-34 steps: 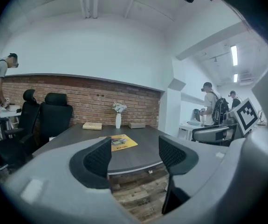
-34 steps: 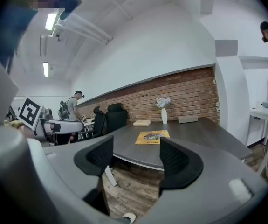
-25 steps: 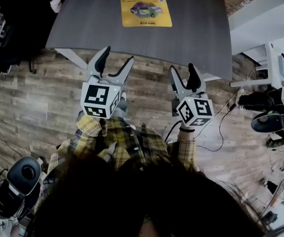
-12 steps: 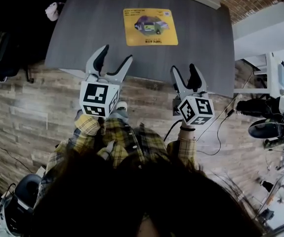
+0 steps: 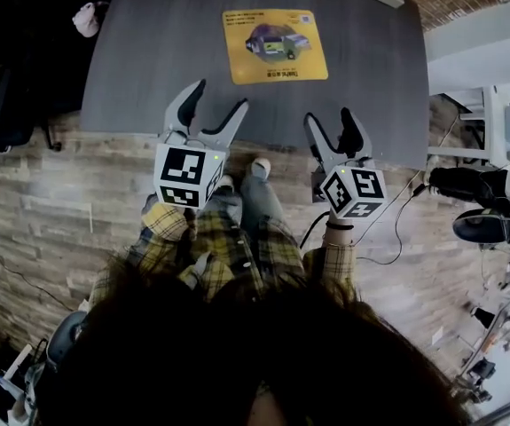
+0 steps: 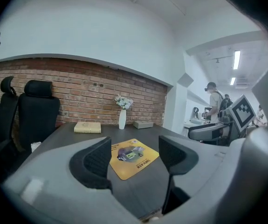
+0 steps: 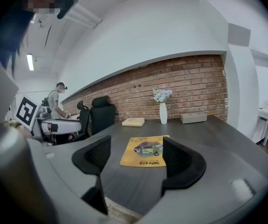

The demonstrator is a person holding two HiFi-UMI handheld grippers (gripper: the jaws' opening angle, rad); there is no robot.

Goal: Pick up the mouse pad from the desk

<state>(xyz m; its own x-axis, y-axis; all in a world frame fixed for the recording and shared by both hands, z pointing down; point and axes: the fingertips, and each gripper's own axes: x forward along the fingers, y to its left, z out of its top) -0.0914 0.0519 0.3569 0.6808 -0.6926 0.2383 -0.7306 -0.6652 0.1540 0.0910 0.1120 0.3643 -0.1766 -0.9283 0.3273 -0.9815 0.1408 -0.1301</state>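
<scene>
The yellow mouse pad with a car picture lies flat on the dark grey desk, toward its far side. My left gripper hovers open at the desk's near edge, short of the pad, nothing between its fingers. My right gripper is level with it at the same edge; its jaws are opening and are empty too. Seen from the left gripper, the mouse pad lies ahead between the jaws. The right gripper view frames the mouse pad the same way beyond that gripper.
A book, a white vase with flowers and a small box line the desk's far edge by the brick wall. Black office chairs stand at the desk's left. Cables trail over the wooden floor at right.
Both grippers have moved forward toward the desk; their fingertips now reach over its near edge. The right jaws stand a little wider.
</scene>
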